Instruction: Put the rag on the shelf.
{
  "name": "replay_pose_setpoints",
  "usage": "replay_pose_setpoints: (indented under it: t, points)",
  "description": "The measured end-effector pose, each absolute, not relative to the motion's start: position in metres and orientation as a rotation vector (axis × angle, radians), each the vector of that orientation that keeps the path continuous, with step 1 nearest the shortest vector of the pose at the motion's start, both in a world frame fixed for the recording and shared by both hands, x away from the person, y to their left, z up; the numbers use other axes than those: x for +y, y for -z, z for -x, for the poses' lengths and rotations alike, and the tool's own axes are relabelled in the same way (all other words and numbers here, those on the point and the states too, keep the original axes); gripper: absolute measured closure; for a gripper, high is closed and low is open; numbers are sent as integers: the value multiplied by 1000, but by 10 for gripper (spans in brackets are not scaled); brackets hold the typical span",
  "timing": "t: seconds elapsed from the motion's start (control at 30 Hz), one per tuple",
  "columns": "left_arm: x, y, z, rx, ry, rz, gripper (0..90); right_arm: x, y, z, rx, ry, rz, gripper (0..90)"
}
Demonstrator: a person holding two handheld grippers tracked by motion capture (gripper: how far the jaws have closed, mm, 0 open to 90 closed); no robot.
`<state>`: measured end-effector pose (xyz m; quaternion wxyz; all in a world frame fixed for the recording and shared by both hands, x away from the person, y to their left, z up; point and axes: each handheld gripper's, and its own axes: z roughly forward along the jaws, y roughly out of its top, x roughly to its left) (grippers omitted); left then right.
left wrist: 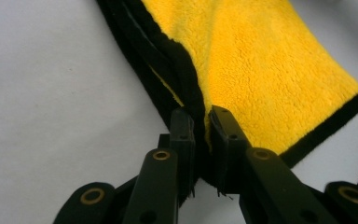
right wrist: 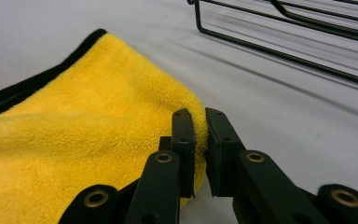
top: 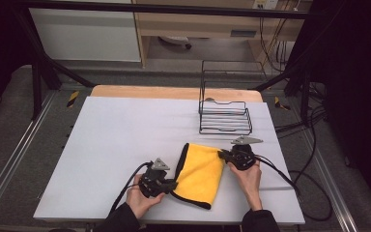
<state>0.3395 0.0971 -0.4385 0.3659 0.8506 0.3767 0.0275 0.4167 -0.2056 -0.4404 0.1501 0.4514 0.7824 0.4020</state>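
A folded yellow cloth (top: 200, 173) with a black border lies on the white table (top: 116, 140) near its front edge. My left gripper (top: 173, 185) is shut on the cloth's black-edged left side, low down; in the left gripper view the cloth (left wrist: 256, 70) runs between the jaws of that gripper (left wrist: 201, 120). My right gripper (top: 222, 154) is shut on the cloth's upper right corner. In the right gripper view the yellow cloth (right wrist: 84, 135) is pinched between the jaws of that gripper (right wrist: 199, 122).
A black wire rack (top: 225, 117) stands on the table just behind the cloth, its lower bars (right wrist: 284, 44) close past my right gripper. Cables (top: 290, 181) trail off the table's right side. Bare table surface spreads to the left and back left.
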Motion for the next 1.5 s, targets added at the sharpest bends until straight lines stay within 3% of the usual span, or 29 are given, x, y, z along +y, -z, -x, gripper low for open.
replay_pose_setpoints:
  t: [0.17, 0.2, 0.23, 0.27, 0.3, 0.37, 0.4, 0.43, 0.5, 0.63, 0.67, 0.8, 1.1, 1.2, 1.23, 1.4, 1.5]
  points:
    - [98, 438, -338, 960, -93, -2188, 741, -202, 449, -420, 2260, -1127, -1271, 792]
    - [99, 437, -338, 956, -93, -2188, 712, -204, 444, -417, 2227, -1175, -1262, 716]
    - [100, 434, -338, 942, -98, -2194, 712, -204, 444, -417, 2227, -1175, -1262, 716]
    - [102, 431, -338, 930, -104, -2191, 639, -207, 438, -413, 2215, -1220, -1254, 628]
    - [104, 427, -338, 918, -111, -2187, 639, -207, 438, -413, 2215, -1220, -1254, 628]
    - [109, 413, -344, 906, -161, -2171, 544, -210, 433, -406, 2197, -1244, -1235, 500]
    - [109, 413, -344, 906, -161, -2171, 517, -210, 433, -406, 2197, -1244, -1235, 500]
    - [111, 406, -354, 913, -191, -2157, 503, -212, 430, -401, 2182, -1252, -1237, 406]
    - [112, 403, -359, 922, -207, -2149, 500, -213, 429, -398, 2178, -1256, -1237, 370]
    - [106, 397, -383, 947, -200, -2114, 573, -217, 427, -390, 2171, -1271, -1239, 265]
    - [101, 398, -388, 945, -199, -2113, 630, -221, 427, -386, 2166, -1280, -1257, 204]
    - [81, 407, -404, 965, -166, -2157, 691, -231, 431, -377, 2156, -1274, -1278, 139]
    - [57, 430, -415, 980, -186, -2256, 744, -240, 436, -365, 2159, -1268, -1294, 110]
    - [55, 430, -413, 971, -216, -2268, 818, -238, 437, -365, 2171, -1255, -1292, 111]
    - [55, 429, -412, 962, -228, -2271, 898, -237, 438, -365, 2173, -1247, -1290, 113]
    - [62, 425, -413, 950, -246, -2265, 900, -236, 440, -366, 2182, -1238, -1289, 113]
    - [67, 424, -416, 942, -187, -2247, 900, -235, 441, -366, 2192, -1230, -1284, 113]
